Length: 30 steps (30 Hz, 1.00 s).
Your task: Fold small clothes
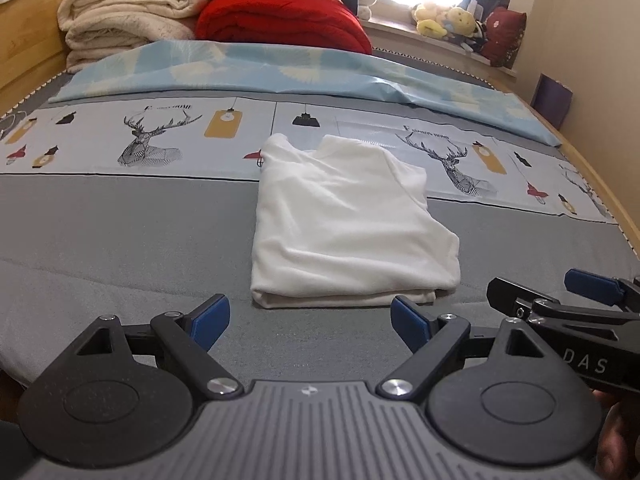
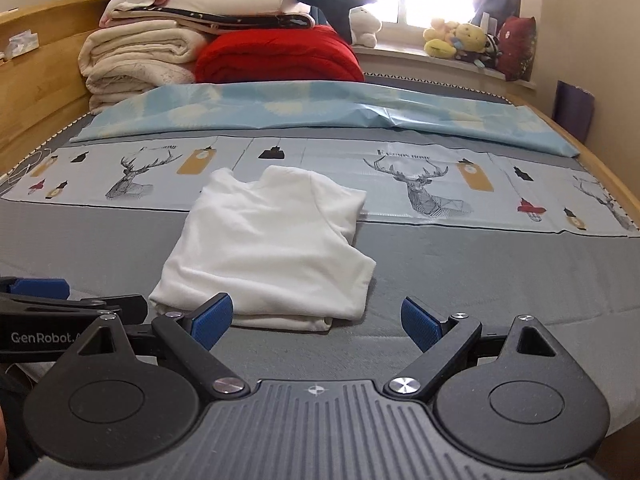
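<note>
A small white garment lies folded into a rough rectangle on the grey bed sheet; it also shows in the right wrist view. My left gripper is open and empty, just short of the garment's near edge. My right gripper is open and empty, its left finger at the garment's near edge. The right gripper shows at the right of the left wrist view. The left gripper shows at the left of the right wrist view.
A light blue pillowcase lies across the bed behind a deer-print band. Folded cream blankets and a red quilt are stacked at the headboard. Plush toys sit on the windowsill. A wooden bed rail runs along the right.
</note>
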Each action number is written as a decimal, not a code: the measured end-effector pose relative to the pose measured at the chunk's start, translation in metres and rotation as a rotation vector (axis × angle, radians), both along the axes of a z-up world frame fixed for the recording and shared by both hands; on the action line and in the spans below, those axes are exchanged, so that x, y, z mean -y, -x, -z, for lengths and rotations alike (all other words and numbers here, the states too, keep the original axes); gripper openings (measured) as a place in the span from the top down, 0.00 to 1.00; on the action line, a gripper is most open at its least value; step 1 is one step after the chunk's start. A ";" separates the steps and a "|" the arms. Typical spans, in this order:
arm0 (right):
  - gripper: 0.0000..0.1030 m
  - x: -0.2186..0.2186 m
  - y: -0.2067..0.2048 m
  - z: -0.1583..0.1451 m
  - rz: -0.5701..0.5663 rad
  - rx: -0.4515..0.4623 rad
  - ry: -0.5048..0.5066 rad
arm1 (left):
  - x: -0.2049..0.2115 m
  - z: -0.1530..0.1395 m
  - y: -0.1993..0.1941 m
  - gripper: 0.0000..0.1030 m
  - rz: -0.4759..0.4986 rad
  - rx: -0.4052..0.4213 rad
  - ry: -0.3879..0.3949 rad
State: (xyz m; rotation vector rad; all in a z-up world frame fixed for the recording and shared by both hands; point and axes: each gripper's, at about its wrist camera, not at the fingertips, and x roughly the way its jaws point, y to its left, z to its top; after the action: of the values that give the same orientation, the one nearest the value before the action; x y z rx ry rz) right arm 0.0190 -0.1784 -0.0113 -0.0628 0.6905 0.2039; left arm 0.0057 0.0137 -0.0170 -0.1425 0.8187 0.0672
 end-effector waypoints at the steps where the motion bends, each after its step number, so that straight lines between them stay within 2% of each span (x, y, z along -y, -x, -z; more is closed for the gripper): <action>1: 0.11 0.000 -0.001 0.000 0.003 -0.002 -0.005 | 0.000 0.000 0.000 0.12 0.002 0.000 -0.003; 30: 0.11 0.002 -0.001 0.001 -0.001 -0.002 -0.014 | 0.003 0.002 0.000 0.12 0.015 -0.002 -0.017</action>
State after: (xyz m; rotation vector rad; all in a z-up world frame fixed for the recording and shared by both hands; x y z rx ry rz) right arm 0.0196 -0.1806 -0.0126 -0.0494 0.6910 0.2097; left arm 0.0054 0.0106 -0.0192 -0.1205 0.8214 0.0602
